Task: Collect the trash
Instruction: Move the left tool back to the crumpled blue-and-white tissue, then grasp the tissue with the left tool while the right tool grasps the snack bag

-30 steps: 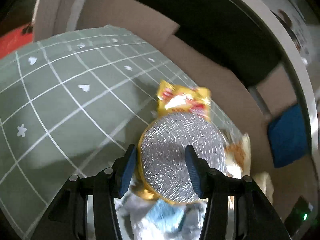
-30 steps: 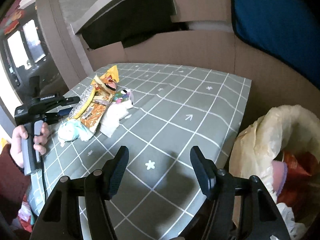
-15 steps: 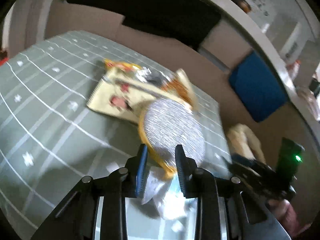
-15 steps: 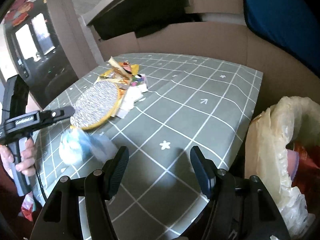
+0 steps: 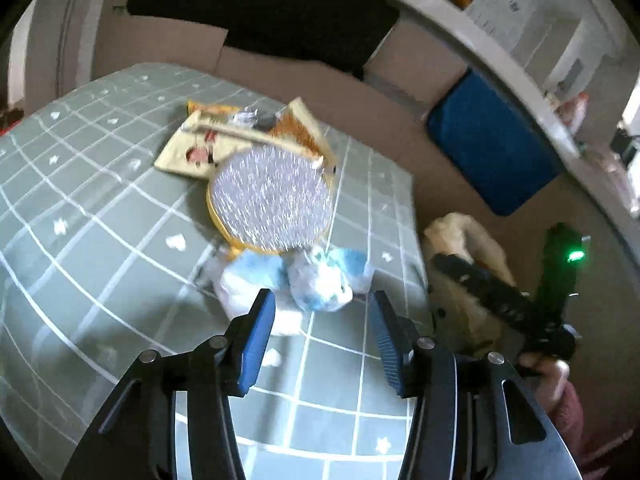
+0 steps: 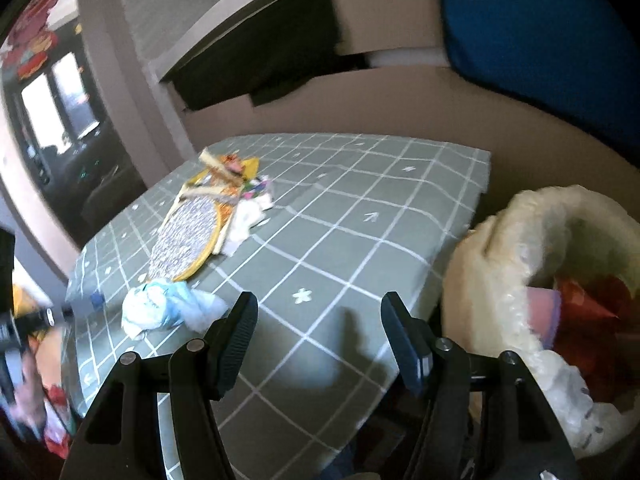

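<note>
Trash lay in a loose heap on the grid-patterned desk point(image 5: 100, 216): a crumpled blue-and-white wad point(image 5: 304, 280) nearest, a round foil-faced disc point(image 5: 272, 204) just behind it, and flattened snack wrappers point(image 5: 200, 148) beyond. The left hand-held gripper point(image 5: 322, 332) was seen wide open and empty, hovering just short of the wad. The right hand-held gripper point(image 6: 318, 332) was likewise spread apart with nothing held, near the lined trash bag point(image 6: 520, 240) beside the desk edge. For a sound pickup, the left jaws would best be lowered astride the wad's bulk and closed firmly, since soft crumpled material could slip from a shallow pinch.
</note>
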{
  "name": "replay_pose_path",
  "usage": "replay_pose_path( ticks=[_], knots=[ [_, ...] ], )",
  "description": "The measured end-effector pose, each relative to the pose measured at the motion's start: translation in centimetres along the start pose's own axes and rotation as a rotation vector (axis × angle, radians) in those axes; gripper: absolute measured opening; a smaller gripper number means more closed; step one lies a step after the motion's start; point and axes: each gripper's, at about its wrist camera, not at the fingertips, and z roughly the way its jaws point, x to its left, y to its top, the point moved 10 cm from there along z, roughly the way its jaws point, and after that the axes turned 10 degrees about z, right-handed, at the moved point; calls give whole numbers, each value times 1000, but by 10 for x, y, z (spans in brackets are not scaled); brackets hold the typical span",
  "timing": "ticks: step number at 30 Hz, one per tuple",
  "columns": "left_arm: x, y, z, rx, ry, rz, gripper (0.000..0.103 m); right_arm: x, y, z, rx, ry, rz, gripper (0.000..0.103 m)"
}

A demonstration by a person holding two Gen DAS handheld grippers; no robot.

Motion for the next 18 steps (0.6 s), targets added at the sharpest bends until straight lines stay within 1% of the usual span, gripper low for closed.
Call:
replay_pose_path(
  ticks=[2,3,5,7,9,11,12,13,14,17,18],
  knots=[
    [0,0,11,-16,96,-17,50,-10,3,-6,-22,-17,35,62],
    [-1,2,16,-33,128,-22,50,-14,3,-9,-31,-22,46,62],
    [-2,6,26,-50,176,-41,50,-21,4,-18,-54,-27,66,62],
    [0,8,33,-64,207,-61,50,-25,5,-25,-77,-43,55,62],
    [3,7,43,-53,226,-67,50,-28,4,-28,-87,-67,35,62],
    [7,5,50,-39,215,-91,49,-28,3,-28,-86,-69,23,62],
    [9,4,49,-45,190,-115,46,-26,2,-27,-83,-62,22,62],
    [12,5,46,-58,181,-131,38,-25,2,-26,-78,-56,20,62],
    [14,5,41,-67,166,-139,34,-21,2,-23,-69,-47,14,62],
    [20,9,16,-114,151,-140,32,-9,3,-17,-54,-38,-14,62],
    [24,12,4,-140,144,-143,32,-3,4,-15,-53,-34,-27,62]
  ],
)
